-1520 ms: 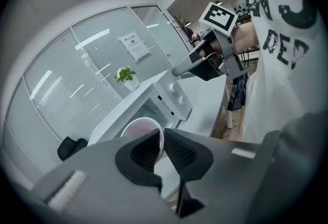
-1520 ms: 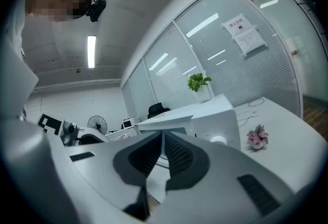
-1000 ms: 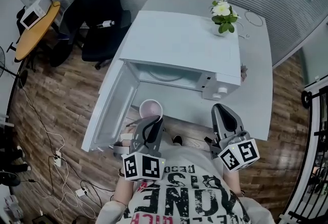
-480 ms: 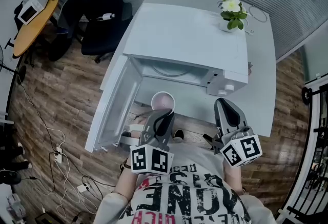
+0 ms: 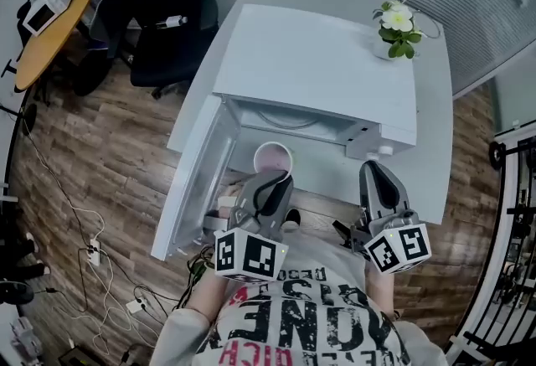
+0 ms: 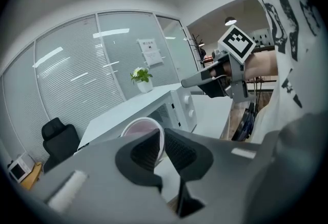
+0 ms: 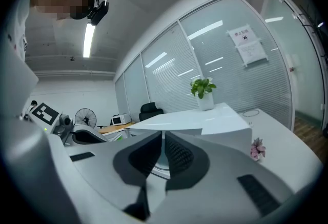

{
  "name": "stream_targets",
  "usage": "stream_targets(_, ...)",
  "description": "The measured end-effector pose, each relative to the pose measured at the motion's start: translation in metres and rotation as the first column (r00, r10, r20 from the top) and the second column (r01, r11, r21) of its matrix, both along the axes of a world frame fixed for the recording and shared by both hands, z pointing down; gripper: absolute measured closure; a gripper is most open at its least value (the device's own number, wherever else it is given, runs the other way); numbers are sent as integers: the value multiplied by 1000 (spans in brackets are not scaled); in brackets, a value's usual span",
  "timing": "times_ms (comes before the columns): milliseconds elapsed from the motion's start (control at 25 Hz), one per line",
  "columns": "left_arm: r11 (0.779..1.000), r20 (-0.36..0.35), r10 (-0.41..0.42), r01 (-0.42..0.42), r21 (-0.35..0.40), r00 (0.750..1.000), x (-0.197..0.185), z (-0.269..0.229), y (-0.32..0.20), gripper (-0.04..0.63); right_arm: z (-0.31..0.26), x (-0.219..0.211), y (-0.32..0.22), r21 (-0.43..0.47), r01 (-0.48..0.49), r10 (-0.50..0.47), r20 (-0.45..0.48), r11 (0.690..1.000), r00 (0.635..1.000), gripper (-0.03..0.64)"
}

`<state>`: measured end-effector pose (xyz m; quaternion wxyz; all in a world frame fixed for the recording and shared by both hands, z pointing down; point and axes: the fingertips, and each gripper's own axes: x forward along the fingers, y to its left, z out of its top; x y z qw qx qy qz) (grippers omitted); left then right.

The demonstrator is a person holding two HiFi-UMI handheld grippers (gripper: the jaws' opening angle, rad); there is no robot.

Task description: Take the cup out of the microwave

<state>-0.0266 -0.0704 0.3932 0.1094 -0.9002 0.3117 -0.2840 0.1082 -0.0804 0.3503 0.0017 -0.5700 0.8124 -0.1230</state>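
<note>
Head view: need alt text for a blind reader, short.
Seen from above, the left gripper pinches the rim of a pale pink cup in front of a white microwave whose door hangs open to the left. The right gripper is beside it, shut and empty. The microwave stands on a white table with a potted flower at its far corner.

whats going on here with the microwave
A person holds a gripper in each hand at a white microwave whose door stands open at the left. The left gripper is pinched on the rim of a pale pink cup, held just in front of the opening. The right gripper is shut and empty, near the control knobs.
</note>
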Motion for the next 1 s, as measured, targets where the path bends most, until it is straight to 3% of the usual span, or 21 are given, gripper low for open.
stream_targets(360,1000,-40,4,-5,-9,999,4,5,-16,555,4,-2,-14,-10,-9,9,-9,1000,1000,589)
stream_targets(1000,1000,-9,29,-29,-10,1000,9,11,-29,555,4,-6,-33,-7,14,-14,-2,1000,1000,589)
